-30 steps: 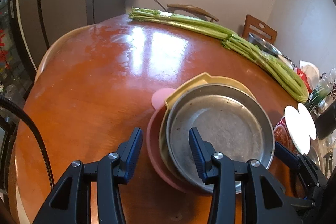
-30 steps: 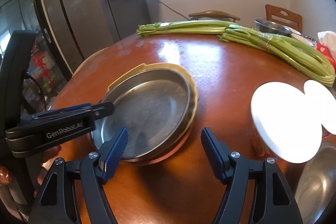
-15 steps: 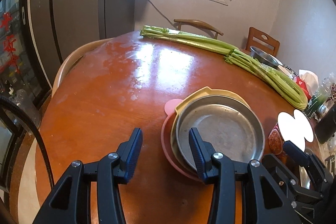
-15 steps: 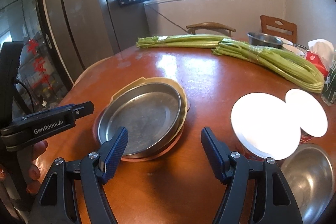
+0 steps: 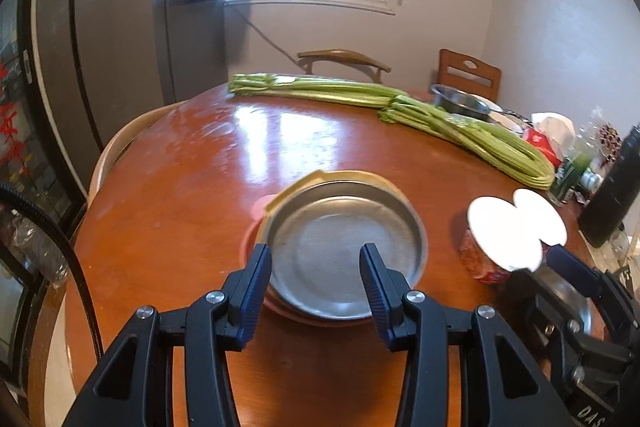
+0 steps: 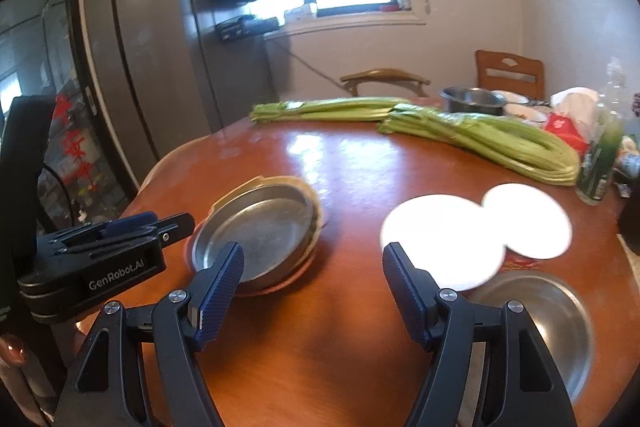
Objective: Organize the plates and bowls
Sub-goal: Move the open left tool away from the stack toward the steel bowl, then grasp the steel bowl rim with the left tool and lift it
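Observation:
A steel plate (image 5: 344, 247) lies on top of a yellow plate (image 5: 316, 177) and a pink plate (image 5: 250, 241), stacked on the round wooden table (image 5: 192, 187). The stack also shows in the right wrist view (image 6: 260, 231). My left gripper (image 5: 316, 281) is open and empty, raised above the stack's near edge. My right gripper (image 6: 312, 291) is open and empty, above the table between the stack and a steel bowl (image 6: 536, 323) at the right. Two white-lidded tubs (image 6: 444, 239) stand behind that bowl.
Long celery bunches (image 5: 400, 111) lie across the far side of the table. A steel bowl (image 5: 460, 101), bottles, a red packet and a dark flask (image 5: 616, 187) crowd the far right. Chairs stand behind the table, a fridge at the left.
Both grippers have pulled back and risen from the plate stack, so the stack looks smaller and farther. Both stayed open. The steel bowl has come into the right wrist view.

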Available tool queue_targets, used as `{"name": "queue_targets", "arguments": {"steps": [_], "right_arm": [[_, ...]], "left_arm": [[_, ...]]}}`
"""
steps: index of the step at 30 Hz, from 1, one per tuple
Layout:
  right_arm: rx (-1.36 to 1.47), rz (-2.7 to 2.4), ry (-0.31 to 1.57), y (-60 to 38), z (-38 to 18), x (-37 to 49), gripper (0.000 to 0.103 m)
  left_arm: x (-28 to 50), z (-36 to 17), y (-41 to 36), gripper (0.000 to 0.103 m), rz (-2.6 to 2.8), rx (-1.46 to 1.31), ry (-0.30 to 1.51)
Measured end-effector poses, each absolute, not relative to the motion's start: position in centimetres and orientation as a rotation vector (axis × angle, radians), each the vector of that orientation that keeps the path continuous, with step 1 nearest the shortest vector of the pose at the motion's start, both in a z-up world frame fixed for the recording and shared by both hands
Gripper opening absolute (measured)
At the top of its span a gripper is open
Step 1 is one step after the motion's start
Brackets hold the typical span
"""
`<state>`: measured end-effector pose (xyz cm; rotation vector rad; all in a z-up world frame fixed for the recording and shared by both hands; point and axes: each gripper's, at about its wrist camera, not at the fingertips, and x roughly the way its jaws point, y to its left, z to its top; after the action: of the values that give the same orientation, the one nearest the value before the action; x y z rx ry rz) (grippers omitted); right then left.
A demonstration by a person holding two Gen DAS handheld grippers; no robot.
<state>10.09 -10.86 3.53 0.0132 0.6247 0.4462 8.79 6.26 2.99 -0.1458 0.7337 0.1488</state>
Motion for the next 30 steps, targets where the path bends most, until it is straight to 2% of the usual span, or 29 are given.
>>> {"name": "queue_targets", "arguments": {"steps": [20, 30], "right_arm": [[0.058, 0.233, 0.544, -20.9, 5.5, 8.1, 0.074], [0.104, 0.136, 0.597, -26.4, 4.0, 8.2, 0.074]], "left_arm": [[9.3, 3.8, -2.2, 0.046, 0.014, -0.053, 0.727], [10.4, 2.7, -6.0, 0.046, -0.071, -0.029, 0.764]]}}
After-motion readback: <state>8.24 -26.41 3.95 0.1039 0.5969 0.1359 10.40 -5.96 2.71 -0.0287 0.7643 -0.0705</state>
